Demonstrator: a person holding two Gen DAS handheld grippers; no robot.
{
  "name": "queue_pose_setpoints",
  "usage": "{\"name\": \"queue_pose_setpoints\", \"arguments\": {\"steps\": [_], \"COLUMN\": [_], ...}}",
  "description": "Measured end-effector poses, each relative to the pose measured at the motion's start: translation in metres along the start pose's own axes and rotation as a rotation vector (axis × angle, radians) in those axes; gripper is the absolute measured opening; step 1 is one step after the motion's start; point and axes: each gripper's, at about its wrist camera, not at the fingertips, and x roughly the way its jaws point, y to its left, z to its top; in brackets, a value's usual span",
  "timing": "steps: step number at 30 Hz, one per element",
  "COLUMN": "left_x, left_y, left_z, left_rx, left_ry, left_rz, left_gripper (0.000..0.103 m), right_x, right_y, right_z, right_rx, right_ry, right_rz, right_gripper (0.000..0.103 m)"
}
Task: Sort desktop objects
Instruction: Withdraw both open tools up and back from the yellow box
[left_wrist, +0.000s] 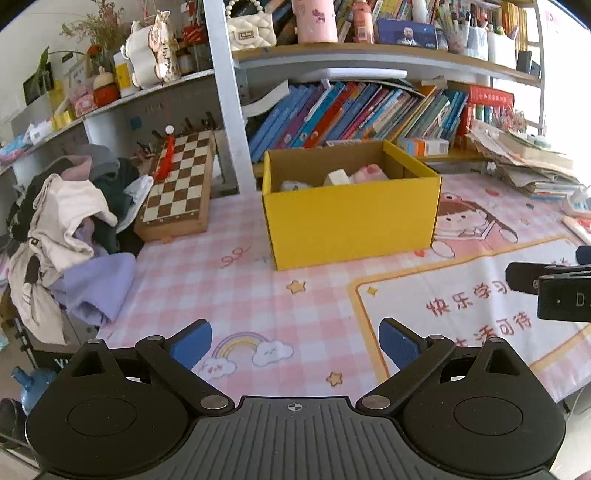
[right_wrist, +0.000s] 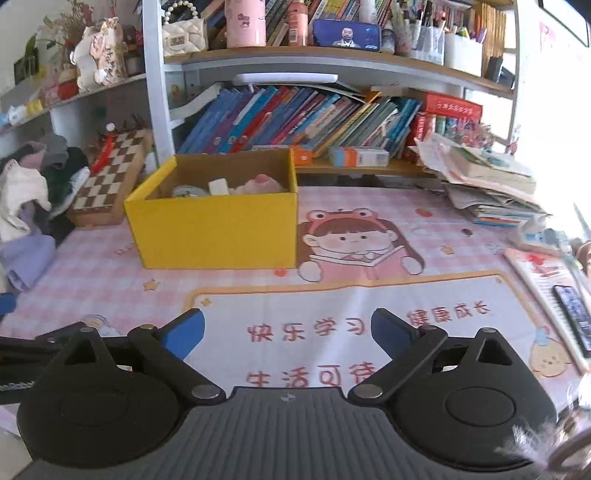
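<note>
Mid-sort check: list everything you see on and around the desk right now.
yellow box: one, yellow, mid-desk, a few pale items inside
chessboard: one, brown and cream, left of box
clothes pile: one, white, purple, dark, far left
desk mat: one, pink check, under everything
books: many, mostly blue, shelf behind box
paper stack: one, pale, right
left tongs: open, empty
right tongs: open, empty

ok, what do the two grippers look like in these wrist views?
Both match. Left gripper and right gripper: black linkage arms with silver pivot pins, blue pads on the fingertips, round black side housings, and a ribbed grey centre plate bearing a small crosshair mark. The right one's black body, seen from the left view, shows white lettering. No cables or sleeves visible.
</note>
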Motion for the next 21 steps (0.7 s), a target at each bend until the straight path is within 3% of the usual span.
{"name": "queue_pose_setpoints", "arguments": {"steps": [11, 21], "left_x": [-0.005, -0.007], "left_y": [0.003, 0.005], "left_z": [-0.006, -0.011], "left_rx": [-0.014, -0.016], "left_ry": [0.019, 0.032], "left_rz": [-0.01, -0.01], "left_gripper": [0.099, 0.102], "right_x": [-0.003, 0.002], "right_y": [0.022, 0.024], "right_z": [-0.011, -0.013], "right_rx": [-0.077, -0.049], "right_ry": [0.043, 0.077], "right_rz": [0.044, 0.045], "right_gripper": [0.1, 0.101]}}
